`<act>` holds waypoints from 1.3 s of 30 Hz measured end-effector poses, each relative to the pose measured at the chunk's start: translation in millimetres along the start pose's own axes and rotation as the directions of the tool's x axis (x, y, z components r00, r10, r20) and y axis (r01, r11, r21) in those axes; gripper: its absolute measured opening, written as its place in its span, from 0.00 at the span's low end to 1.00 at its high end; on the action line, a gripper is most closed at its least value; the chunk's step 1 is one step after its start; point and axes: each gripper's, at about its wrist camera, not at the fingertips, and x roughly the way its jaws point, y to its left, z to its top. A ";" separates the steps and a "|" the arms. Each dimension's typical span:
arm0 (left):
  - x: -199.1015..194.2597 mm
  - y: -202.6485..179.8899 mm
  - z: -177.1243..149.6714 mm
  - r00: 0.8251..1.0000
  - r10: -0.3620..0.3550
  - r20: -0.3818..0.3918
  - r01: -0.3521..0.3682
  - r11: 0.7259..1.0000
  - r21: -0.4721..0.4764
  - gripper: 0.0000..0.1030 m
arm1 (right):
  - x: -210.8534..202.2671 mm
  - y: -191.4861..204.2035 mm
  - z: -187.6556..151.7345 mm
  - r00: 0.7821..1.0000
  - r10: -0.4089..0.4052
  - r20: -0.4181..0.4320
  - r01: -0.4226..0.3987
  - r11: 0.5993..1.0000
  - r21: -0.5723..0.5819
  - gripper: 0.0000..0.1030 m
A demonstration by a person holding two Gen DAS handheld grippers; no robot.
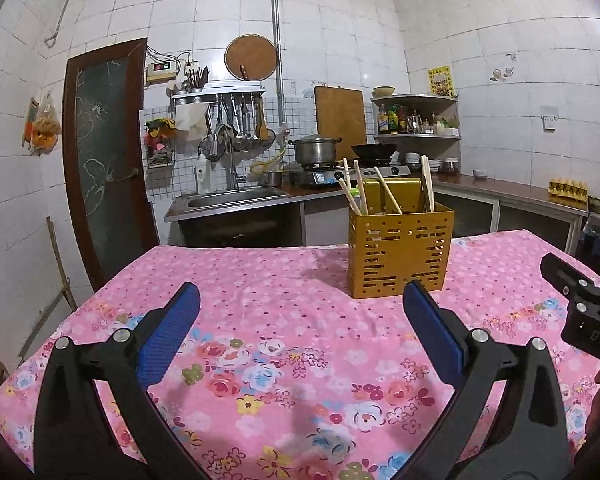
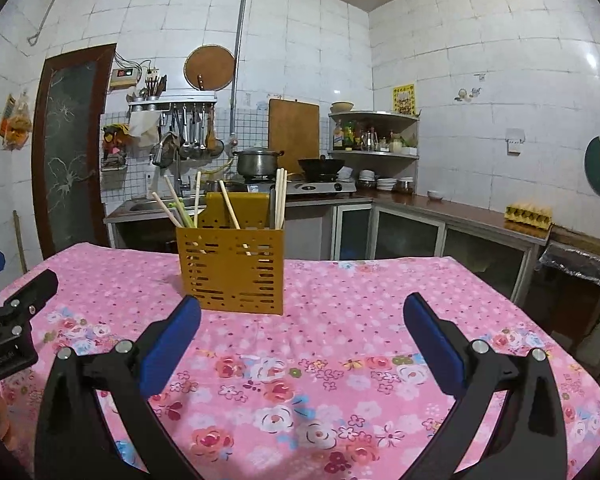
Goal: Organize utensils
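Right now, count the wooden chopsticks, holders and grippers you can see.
Wooden chopsticks: 6
Yellow holder: 1
Grippers: 2, the left gripper and the right gripper, both open
Total: 9

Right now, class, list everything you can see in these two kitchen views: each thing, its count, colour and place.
utensil holder: one, mustard yellow, slotted, upright on the table's far half
chopsticks: several, pale wood, standing in the holder; exact count unclear
green utensil: one, light green, in the holder's left side
tablecloth: one, pink floral, covering the table
steel pot: one, silver, on the stove behind
wok: one, black, on the stove beside the pot
cutting board: one, brown, leaning on the wall
egg tray: one, yellow, on the right counter
left gripper: one, black with blue pads, open, empty, above the cloth
right gripper: one, black with blue pads, open, empty
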 end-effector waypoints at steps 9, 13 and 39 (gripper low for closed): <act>1.6 -2.6 -3.9 0.999 -0.038 -0.027 0.038 0.999 0.002 0.95 | -1.0 2.1 -2.1 1.000 0.009 -0.006 -0.009 1.000 0.003 0.96; -0.3 -4.5 -2.9 0.999 -0.042 -0.022 0.042 0.999 0.002 0.95 | -0.9 3.8 -2.2 1.000 0.011 -0.005 -0.011 1.000 -0.005 0.96; 1.8 -2.2 -4.5 0.999 -0.030 -0.029 0.030 1.000 -0.007 0.95 | 0.7 2.1 -3.9 1.000 0.020 -0.014 -0.020 1.000 -0.003 0.96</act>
